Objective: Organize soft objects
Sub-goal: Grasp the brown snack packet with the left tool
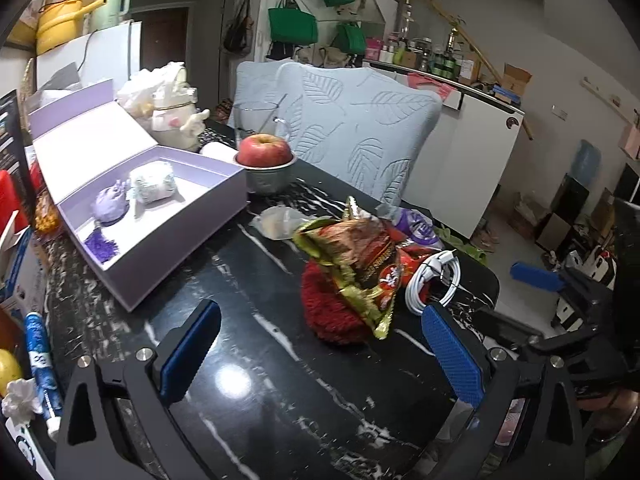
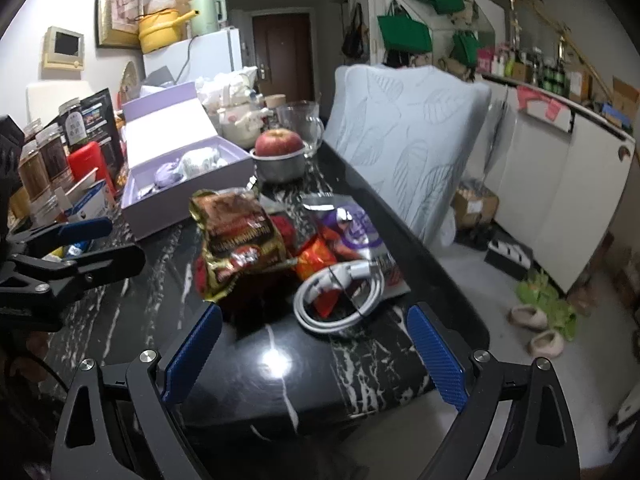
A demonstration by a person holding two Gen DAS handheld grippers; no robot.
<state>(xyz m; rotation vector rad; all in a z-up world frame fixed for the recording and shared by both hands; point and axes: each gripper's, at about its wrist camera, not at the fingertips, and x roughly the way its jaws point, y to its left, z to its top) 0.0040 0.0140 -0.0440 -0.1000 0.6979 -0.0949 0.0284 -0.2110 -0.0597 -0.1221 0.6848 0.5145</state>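
A red fuzzy soft thing (image 1: 332,312) lies on the black marble table (image 1: 248,360), half under a gold-and-brown snack bag (image 1: 360,260). My left gripper (image 1: 320,348) is open just short of it, with nothing between the fingers. An open lilac box (image 1: 160,232) at the left holds a purple soft ball (image 1: 110,206) and a pale soft roll (image 1: 154,184). In the right wrist view my right gripper (image 2: 316,360) is open and empty before the snack bag (image 2: 240,240) and a coiled white cable (image 2: 340,300). The left gripper (image 2: 104,244) shows at the left edge.
An apple in a metal bowl (image 1: 266,168) stands behind the box, beside a glass mug (image 1: 256,120). Purple and orange packets (image 2: 352,232) lie by the cable. Jars and boxes (image 2: 44,160) crowd the table's left side. A chair with a pale blue cover (image 2: 404,140) stands at the far edge.
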